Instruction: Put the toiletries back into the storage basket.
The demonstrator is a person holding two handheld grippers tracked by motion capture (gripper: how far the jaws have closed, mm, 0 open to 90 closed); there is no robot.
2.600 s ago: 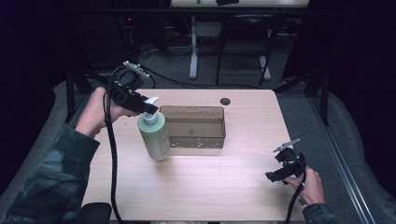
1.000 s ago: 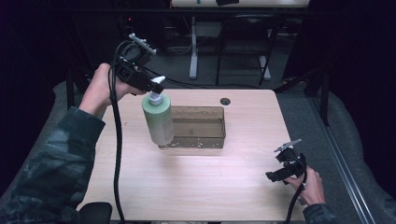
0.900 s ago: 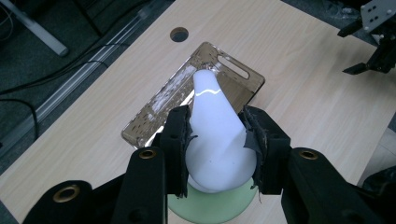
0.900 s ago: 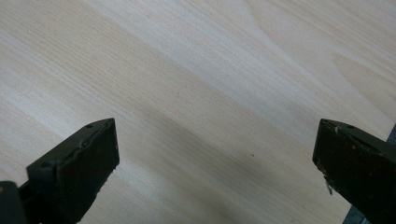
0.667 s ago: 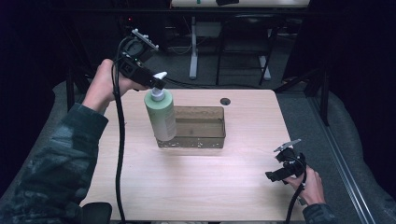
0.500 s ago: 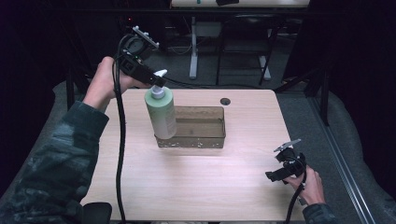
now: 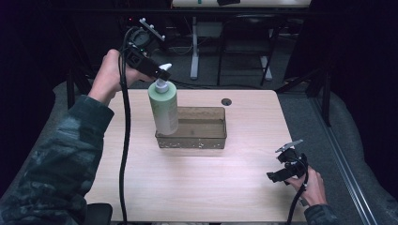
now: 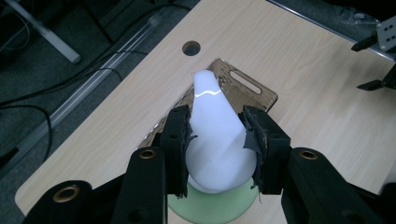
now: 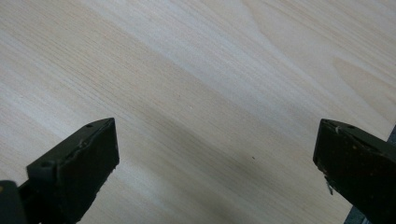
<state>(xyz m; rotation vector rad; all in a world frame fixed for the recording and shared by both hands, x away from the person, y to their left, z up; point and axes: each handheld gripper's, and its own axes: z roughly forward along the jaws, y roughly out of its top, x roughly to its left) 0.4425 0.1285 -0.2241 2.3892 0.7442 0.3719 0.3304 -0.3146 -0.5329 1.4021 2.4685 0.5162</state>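
Right gripper (image 7: 274, 177): near right part of the table (image 7: 202, 187), held low in the person's right hand (image 7: 312, 185); jaws wide apart over bare wood in the right gripper view, nothing between them.

Table: light wood-grain top, round cable hole (image 7: 226, 101) near the far edge.

Sleeve (image 7: 61, 159): dark patterned fabric, entering at the near left, forearm raised toward the far left corner.

Bin (image 7: 206, 140): brown, translucent, rectangular, open-topped, standing at mid-table toward the far side; slot handle in its end wall seen in the left gripper view.

Pump bottle (image 7: 164, 110): pale green body, white pump head (image 8: 215, 135), roughly upright with a slight tilt, at the left end of the bin; whether its base sits inside the bin or hangs just above cannot be told.

Left gripper (image 8: 215, 140): held high in the left hand (image 7: 110, 75) above the far left of the table, jaws clamped on either side of the white pump head; black cable (image 7: 124, 154) trailing down toward the near edge.
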